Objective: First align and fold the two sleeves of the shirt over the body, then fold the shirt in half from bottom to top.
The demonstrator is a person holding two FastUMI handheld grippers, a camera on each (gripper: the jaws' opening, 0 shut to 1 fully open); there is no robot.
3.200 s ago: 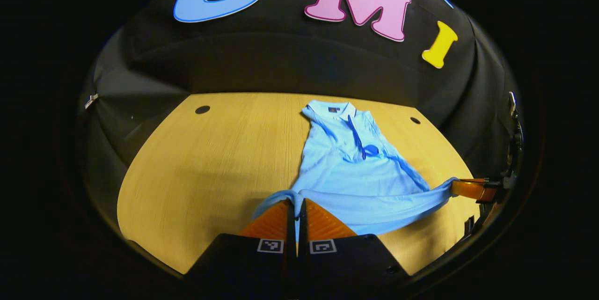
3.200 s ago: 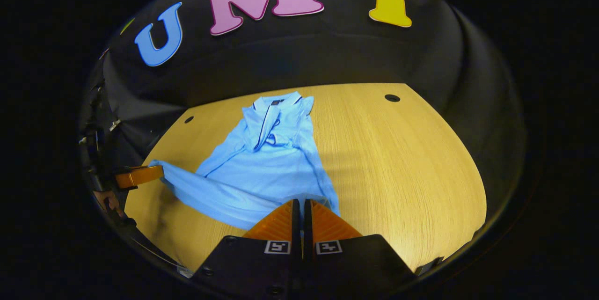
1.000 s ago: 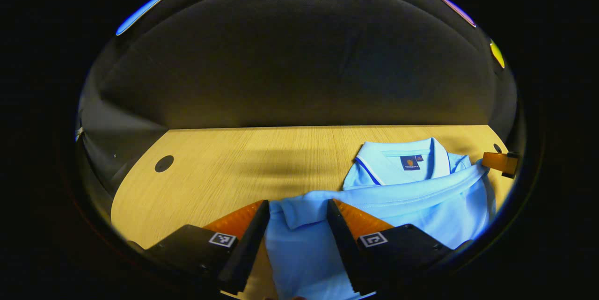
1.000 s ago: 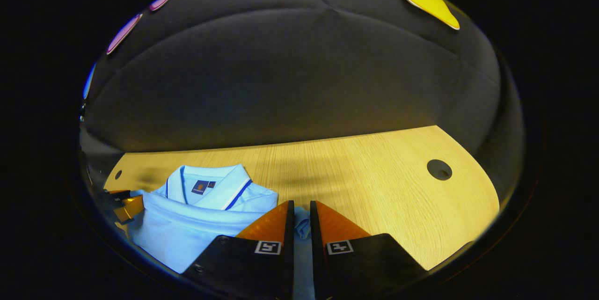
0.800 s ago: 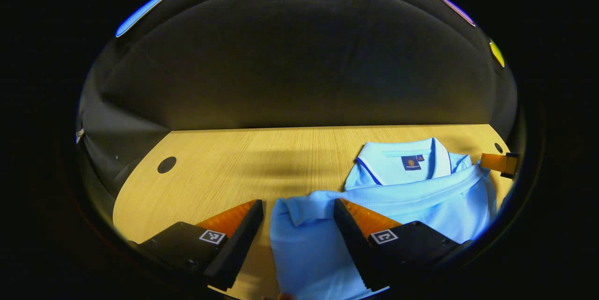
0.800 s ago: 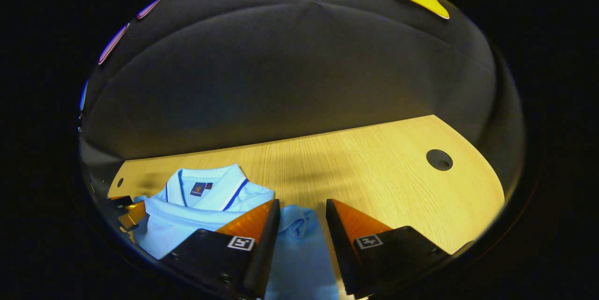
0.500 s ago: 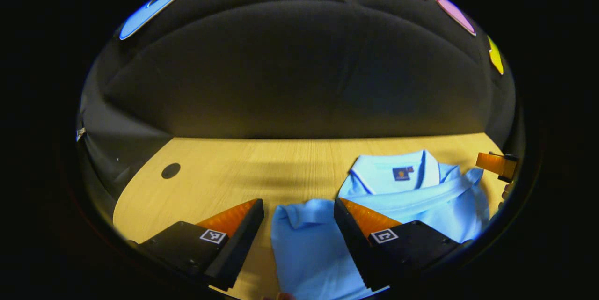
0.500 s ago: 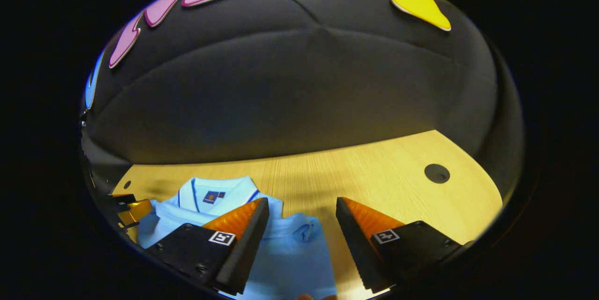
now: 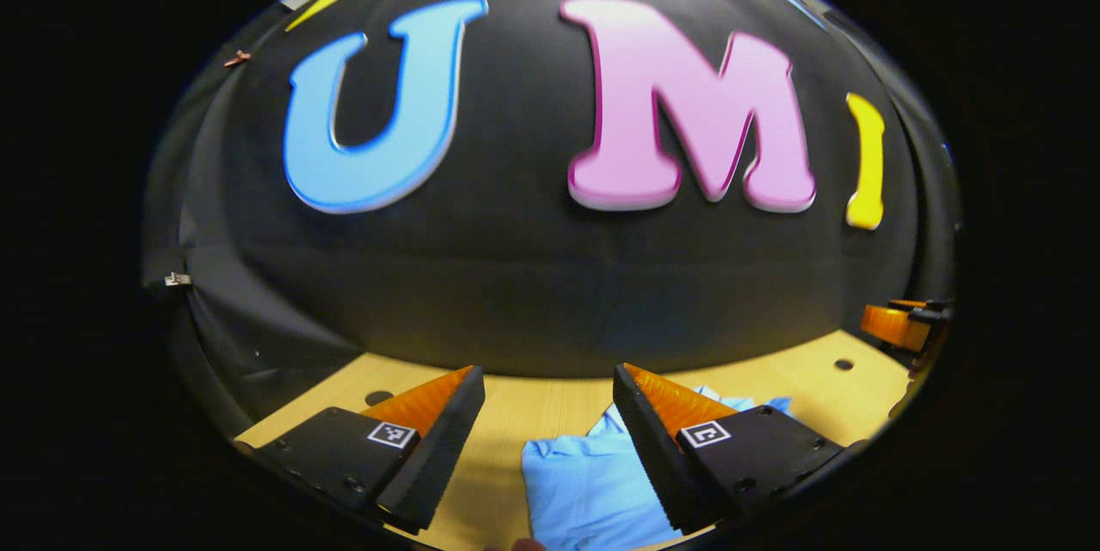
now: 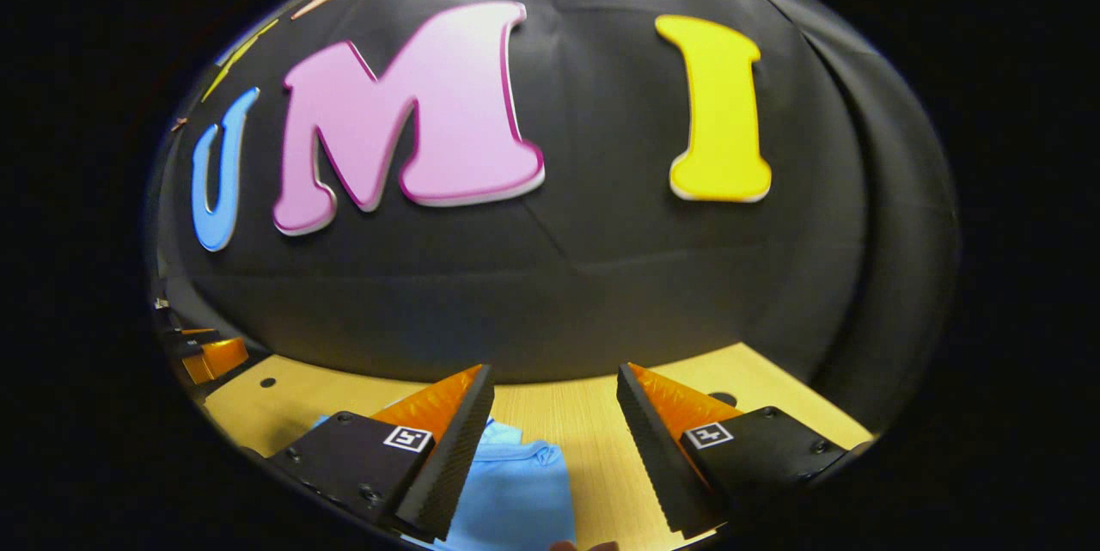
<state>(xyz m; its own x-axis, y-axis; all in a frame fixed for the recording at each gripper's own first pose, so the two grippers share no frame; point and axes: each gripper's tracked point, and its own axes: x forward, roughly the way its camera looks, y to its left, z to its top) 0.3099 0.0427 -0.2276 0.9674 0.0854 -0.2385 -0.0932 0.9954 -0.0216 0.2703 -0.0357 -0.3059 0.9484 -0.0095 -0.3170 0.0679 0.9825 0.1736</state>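
The light blue polo shirt lies folded on the wooden table, low in the left gripper view, partly behind my right-hand finger. My left gripper stands open above the shirt's edge, with nothing between its fingers. In the right gripper view the shirt shows beneath the open right gripper, which also holds nothing. Both cameras tilt up toward the booth wall. The right gripper appears at the far right of the left gripper view, and the left gripper at the far left of the right gripper view.
The table ends at the black cloth wall just beyond the shirt. Round cable holes sit in the tabletop at the back left and back right; one hole lies beside the right finger.
Both grippers carried the shirt's bottom edge up to the collar, opened and let it go. Since half a second ago both have risen and tilted up; the shirt stays folded.
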